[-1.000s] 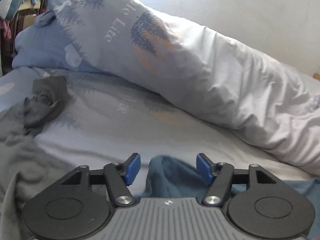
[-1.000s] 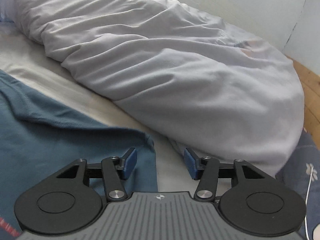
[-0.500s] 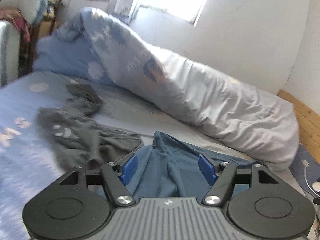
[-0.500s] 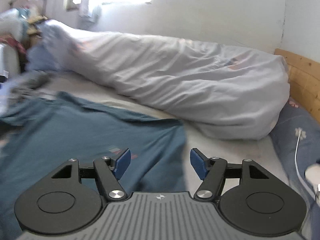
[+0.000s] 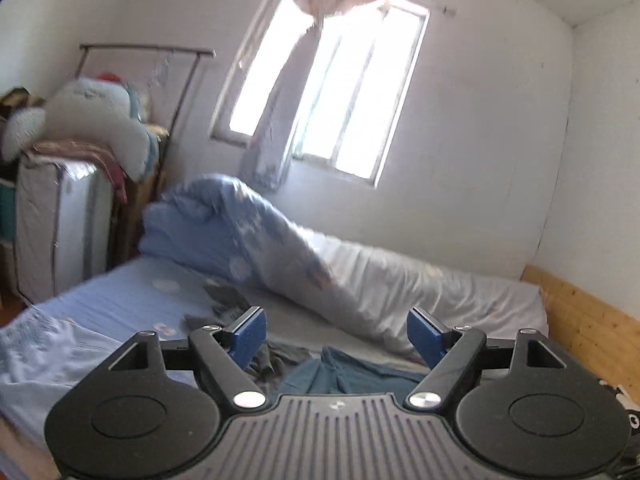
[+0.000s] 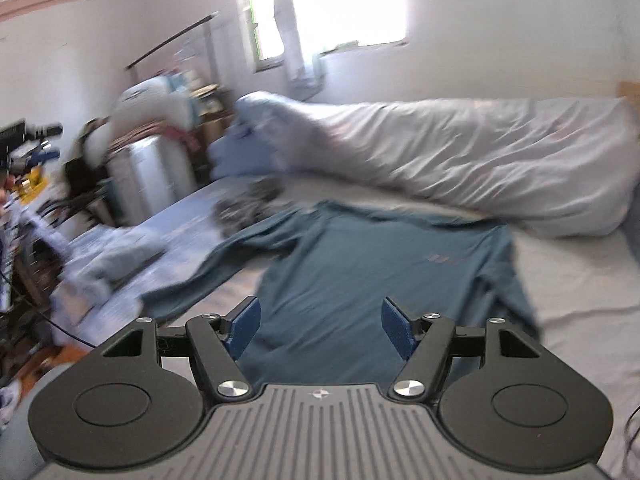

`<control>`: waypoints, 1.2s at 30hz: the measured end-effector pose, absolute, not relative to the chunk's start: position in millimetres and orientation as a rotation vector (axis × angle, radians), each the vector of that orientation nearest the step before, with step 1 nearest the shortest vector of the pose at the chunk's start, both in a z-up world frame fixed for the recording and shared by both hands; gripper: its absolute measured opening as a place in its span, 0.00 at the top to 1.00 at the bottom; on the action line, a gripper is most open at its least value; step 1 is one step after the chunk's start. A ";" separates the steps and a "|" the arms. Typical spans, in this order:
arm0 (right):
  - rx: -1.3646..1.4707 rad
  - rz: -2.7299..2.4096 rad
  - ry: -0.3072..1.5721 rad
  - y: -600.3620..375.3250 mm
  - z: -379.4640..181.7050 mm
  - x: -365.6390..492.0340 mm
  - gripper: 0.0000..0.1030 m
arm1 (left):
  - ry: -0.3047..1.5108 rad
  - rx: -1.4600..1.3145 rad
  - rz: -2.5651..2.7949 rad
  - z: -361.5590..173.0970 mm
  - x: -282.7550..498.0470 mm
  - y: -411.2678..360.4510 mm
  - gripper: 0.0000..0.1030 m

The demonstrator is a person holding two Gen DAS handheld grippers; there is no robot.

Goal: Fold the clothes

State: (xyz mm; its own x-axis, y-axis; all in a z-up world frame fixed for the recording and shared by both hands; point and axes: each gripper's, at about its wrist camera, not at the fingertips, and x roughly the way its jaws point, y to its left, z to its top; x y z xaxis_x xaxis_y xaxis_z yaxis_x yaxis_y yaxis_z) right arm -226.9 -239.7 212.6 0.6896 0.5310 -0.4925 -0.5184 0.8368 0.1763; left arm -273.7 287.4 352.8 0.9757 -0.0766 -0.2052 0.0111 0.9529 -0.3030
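Observation:
A teal long-sleeved shirt (image 6: 360,272) lies spread flat on the bed, one sleeve trailing off to the left. My right gripper (image 6: 320,326) hovers open above its near hem, nothing between the blue pads. In the left wrist view only a bunched part of the teal shirt (image 5: 352,374) shows, just beyond my left gripper (image 5: 336,336), which is open, empty and raised well above the bed. A crumpled dark grey garment (image 5: 228,304) lies further back on the sheet; it shows blurred in the right wrist view as the grey garment (image 6: 248,204).
A long rolled duvet (image 6: 460,160) runs along the wall behind the shirt. A light blue garment (image 5: 44,356) lies at the bed's left edge. Stacked bedding and a storage case (image 5: 60,216) stand left of the bed, a wooden bed frame (image 5: 588,320) at right.
Both grippers have risen and pulled back from the bed, staying open. The shirt, seen close up one second ago, now lies spread out below them.

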 end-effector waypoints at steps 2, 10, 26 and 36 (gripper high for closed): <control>0.039 0.603 0.577 -230.1 203.7 -236.0 0.34 | 0.217 -0.323 -0.064 354.4 -293.9 288.3 0.20; 0.144 0.581 0.666 -181.3 121.0 -214.3 0.34 | 0.271 -0.413 -0.173 315.8 -316.4 246.1 0.20; 0.088 0.506 0.766 -150.3 17.3 -161.5 0.40 | 0.426 -0.487 -0.246 207.5 -286.9 148.3 0.20; -0.234 0.683 0.497 -81.0 34.9 -225.1 0.86 | 0.497 -0.552 -0.113 161.1 -277.3 158.4 0.20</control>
